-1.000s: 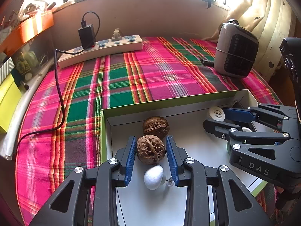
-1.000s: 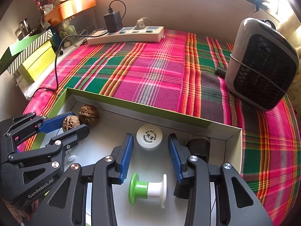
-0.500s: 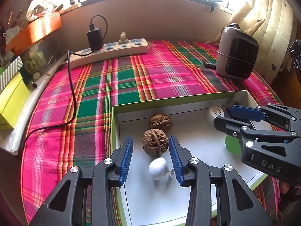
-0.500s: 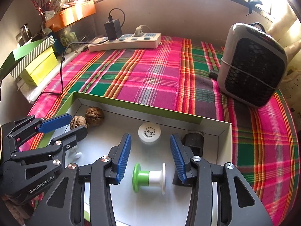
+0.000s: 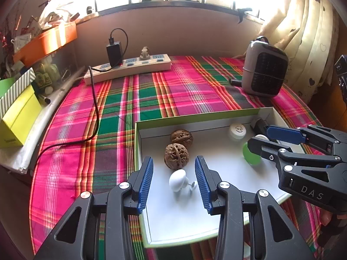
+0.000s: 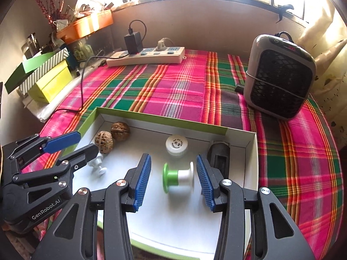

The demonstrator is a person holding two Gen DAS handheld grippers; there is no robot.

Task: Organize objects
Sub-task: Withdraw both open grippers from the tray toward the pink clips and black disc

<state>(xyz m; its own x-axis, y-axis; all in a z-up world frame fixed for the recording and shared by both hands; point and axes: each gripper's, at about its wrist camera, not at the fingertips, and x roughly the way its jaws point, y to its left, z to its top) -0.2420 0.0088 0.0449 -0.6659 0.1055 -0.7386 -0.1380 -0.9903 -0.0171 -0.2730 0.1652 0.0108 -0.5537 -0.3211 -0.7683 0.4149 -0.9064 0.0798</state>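
A shallow white box with green rim [image 5: 195, 117] [image 6: 151, 117] lies on the plaid cloth. In it are two walnuts [image 5: 176, 156] [image 5: 181, 137] [image 6: 104, 142] [image 6: 120, 130], a small white knob [image 5: 177, 179] [image 6: 97, 162], a white cap [image 5: 238, 130] [image 6: 176, 144], a green and white spool [image 6: 177, 176] [image 5: 251, 157] and a dark block [image 6: 219, 153]. My left gripper [image 5: 173, 182] [image 6: 71, 145] is open, with the knob between its fingers. My right gripper [image 6: 173, 179] [image 5: 262, 138] is open around the spool.
A white power strip [image 5: 130, 68] [image 6: 147, 56] with a black charger and cable lies at the back. A grey heater [image 5: 263, 73] [image 6: 279, 75] stands at the right. Yellow and green boxes [image 6: 47, 80] and an orange tray [image 6: 86, 25] crowd the left ledge.
Both grippers have drawn back and up from the box. The walnut that was between my left fingers now lies beyond their tips, and both sets of jaws stay open.
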